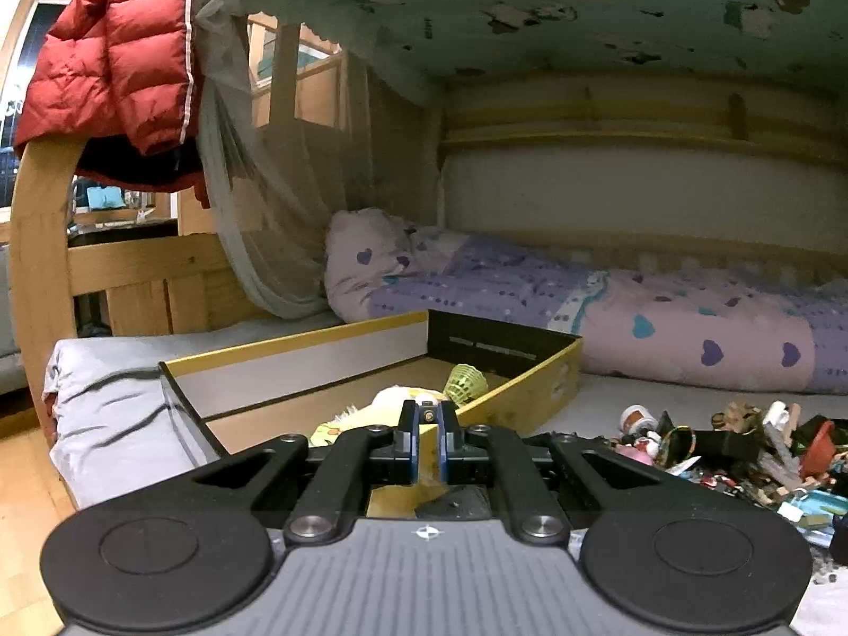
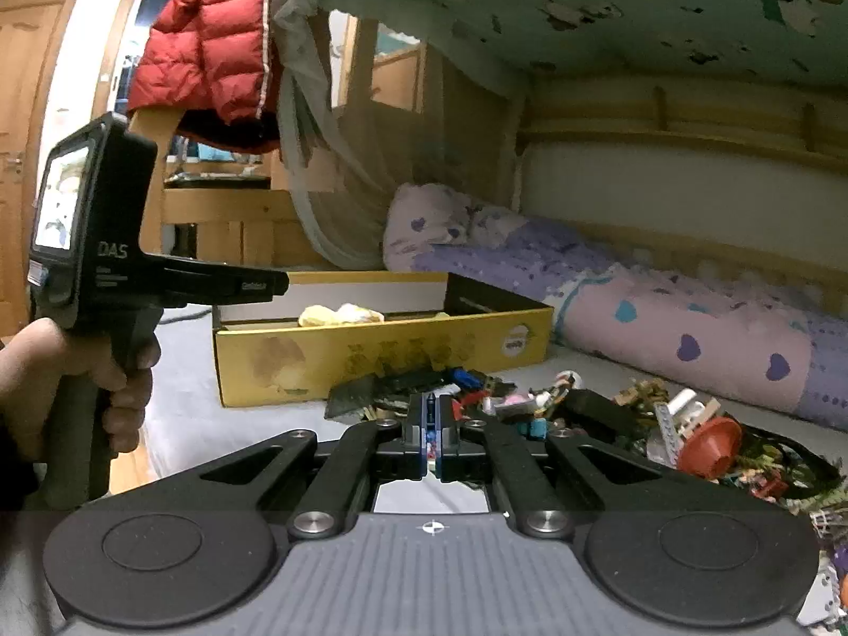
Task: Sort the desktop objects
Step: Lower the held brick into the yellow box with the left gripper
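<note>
Sorting barely begun: most of the clutter is still out on the bed.

The cardboard box [image 2: 381, 355] holds only a few things, a yellow soft toy [image 2: 339, 314] and a green shuttlecock [image 1: 465, 385], while the pile of small toys [image 2: 662, 424] lies just beside it on the grey sheet. Left gripper [image 1: 428, 418] hangs over the box, jaws clenched with a small part seemingly pinched between them; right gripper [image 2: 432, 424] points at the pile, jaws clenched, what they hold unclear.
</note>
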{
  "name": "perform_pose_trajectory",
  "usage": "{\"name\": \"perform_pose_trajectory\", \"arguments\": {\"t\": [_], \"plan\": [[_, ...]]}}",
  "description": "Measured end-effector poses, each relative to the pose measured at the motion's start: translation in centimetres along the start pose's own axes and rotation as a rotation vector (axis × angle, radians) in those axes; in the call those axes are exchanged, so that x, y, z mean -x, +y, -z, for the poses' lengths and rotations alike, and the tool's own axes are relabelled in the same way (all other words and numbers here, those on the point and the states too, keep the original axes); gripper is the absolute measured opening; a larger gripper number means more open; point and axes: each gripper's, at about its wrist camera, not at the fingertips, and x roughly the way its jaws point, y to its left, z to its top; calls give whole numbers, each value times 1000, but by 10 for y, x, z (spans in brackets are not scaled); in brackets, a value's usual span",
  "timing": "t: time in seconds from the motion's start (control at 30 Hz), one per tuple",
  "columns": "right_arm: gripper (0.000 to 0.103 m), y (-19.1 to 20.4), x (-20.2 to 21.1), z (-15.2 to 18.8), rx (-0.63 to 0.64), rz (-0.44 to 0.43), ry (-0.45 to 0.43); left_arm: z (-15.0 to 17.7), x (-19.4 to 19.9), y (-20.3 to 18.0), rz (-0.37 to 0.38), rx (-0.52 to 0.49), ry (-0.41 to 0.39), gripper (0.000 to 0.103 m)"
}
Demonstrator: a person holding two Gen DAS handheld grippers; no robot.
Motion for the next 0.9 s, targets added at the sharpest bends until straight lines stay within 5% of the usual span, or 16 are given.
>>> {"name": "perform_pose_trajectory", "arguments": {"t": [0.9], "plan": [[4,22,-47,-12,12,-59,11,6,0,31,-26,17,-12,7]]}}
